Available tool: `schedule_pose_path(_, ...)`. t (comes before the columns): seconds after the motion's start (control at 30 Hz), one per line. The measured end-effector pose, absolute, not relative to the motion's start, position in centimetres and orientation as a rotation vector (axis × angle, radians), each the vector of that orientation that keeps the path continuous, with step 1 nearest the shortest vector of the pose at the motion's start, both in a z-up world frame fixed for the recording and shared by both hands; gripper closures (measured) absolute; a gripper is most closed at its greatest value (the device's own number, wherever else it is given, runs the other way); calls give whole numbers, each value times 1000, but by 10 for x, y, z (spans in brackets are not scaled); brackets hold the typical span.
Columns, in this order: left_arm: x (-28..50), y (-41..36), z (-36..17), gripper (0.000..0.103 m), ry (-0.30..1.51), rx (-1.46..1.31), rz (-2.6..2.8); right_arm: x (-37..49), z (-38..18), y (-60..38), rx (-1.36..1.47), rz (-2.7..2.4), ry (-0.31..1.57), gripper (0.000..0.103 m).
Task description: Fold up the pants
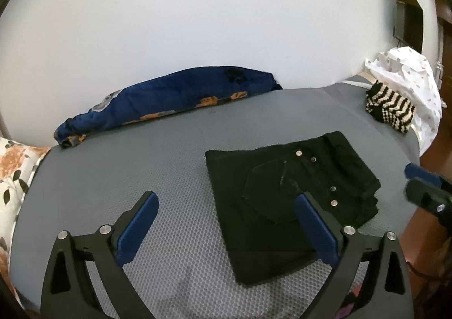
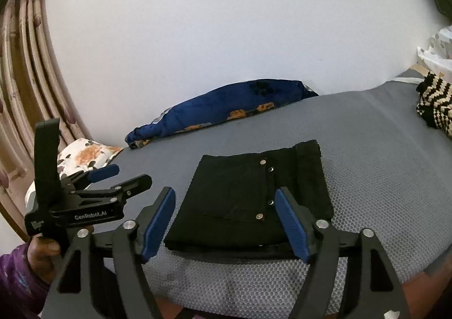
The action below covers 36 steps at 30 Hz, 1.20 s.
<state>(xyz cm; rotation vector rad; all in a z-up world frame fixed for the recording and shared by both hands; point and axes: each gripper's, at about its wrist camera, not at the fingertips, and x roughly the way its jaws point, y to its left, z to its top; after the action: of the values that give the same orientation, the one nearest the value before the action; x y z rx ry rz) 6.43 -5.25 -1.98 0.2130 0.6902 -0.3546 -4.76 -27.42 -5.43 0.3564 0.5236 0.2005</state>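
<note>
The black pants (image 1: 240,177) (image 2: 231,186) lie folded into a compact rectangle on the grey mesh mat (image 1: 141,149) (image 2: 367,163), back pocket and metal studs facing up. My left gripper (image 1: 226,199) hangs open above the mat at the pants' near left side, its right finger over the pocket, holding nothing. In the right wrist view, the left gripper (image 2: 128,175) shows left of the pants. My right gripper (image 2: 224,192) stands open above the pants' near edge, clear of the fabric. In the left wrist view, the right gripper (image 1: 418,177) peeks in at the right edge.
A rolled blue blanket (image 1: 169,98) (image 2: 220,110) lies along the white wall at the back. A striped knit piece (image 1: 389,107) and a white dotted cloth (image 1: 406,73) sit at the far right corner. A floral pillow (image 1: 14,166) is at the left. A person's hand (image 2: 42,251) holds the left gripper.
</note>
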Motion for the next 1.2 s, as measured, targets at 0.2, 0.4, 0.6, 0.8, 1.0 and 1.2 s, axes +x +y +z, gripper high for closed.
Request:
schedule_pose_path(0.2,114,-33,-52,0,859,80,-416,-33,-53,-315,398,215,580,8)
schedule_pose_path(0.4,169,-13,-89,0,1038,-168,-559,7,-84,-364,434,238,732,8)
schedule_pose_path(0.6,202,-24,-121,0,1163,-197,-639,54,-131,-394,608,277,840,8)
schedule_pose_path(0.8,218,-50,-139,0,1205,-94,-704,86,-159,-393,642,362,932,8)
schedule_pose_path(1.0,217,-78,-141,0,1201,-21,-905,107,-175,-376,621,521,1007,8)
schedule_pose_path(1.2,226,-63,-144,5,1170,-191,-969,127,-178,-376,621,528,1037,56)
